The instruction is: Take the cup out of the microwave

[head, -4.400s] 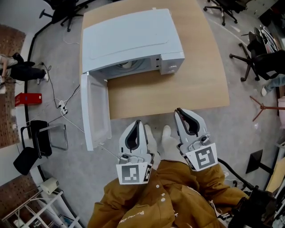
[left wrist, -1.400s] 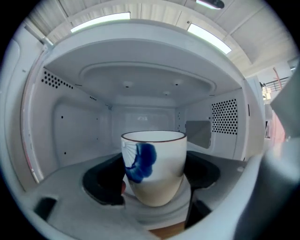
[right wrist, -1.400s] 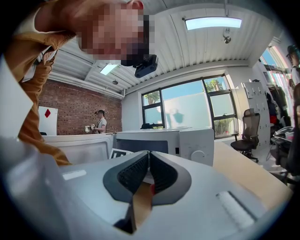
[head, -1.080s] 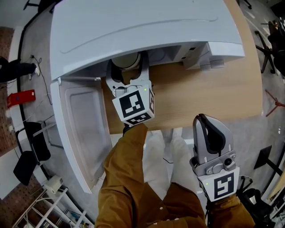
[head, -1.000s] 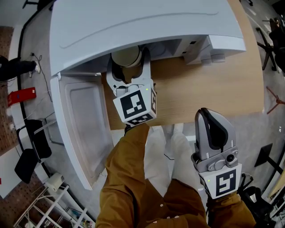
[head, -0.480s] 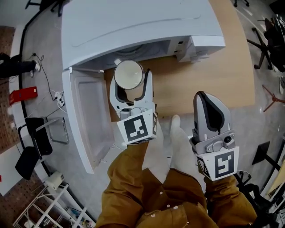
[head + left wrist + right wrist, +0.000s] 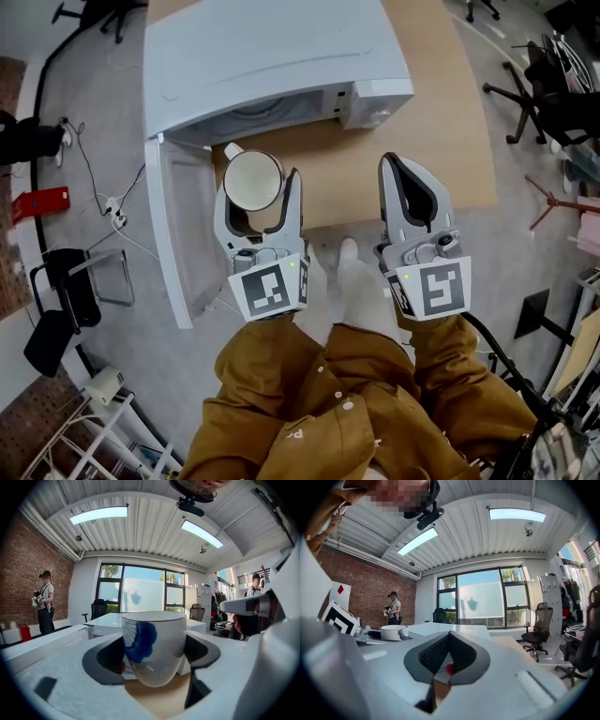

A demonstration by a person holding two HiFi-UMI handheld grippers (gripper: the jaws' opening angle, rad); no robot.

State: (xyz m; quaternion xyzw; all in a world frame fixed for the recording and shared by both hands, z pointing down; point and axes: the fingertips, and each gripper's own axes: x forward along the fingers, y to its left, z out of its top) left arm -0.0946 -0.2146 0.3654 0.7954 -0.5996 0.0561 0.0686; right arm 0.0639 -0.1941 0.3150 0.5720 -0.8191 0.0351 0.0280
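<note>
Tongs on the left (image 7: 258, 187) are seen clamped on the cup (image 7: 253, 180), one jaw pressed to each side of its white body. In the left gripper view the cup (image 7: 157, 644) is shown upright between the dark jaw pads, filling the gap of the left tongs (image 7: 154, 656), with a blue mark (image 7: 139, 641) on its wall. From the head view the cup's open mouth is seen from above and its handle (image 7: 232, 150) is turned toward the microwave (image 7: 272, 66).

The cup is held outside the microwave, in front of its opening and over the front part of the wooden counter (image 7: 422, 141), just beside the open door (image 7: 183, 234), which is swung out past the counter's edge. Whether the cup rests on the counter cannot be told.

The right tongs (image 7: 394, 169) are held beside the left ones, apart from the cup, near the counter's front edge. In the right gripper view the right tongs (image 7: 447, 656) are shown with jaws together and nothing between them, and the cup (image 7: 393, 632) is seen off to their left.
</note>
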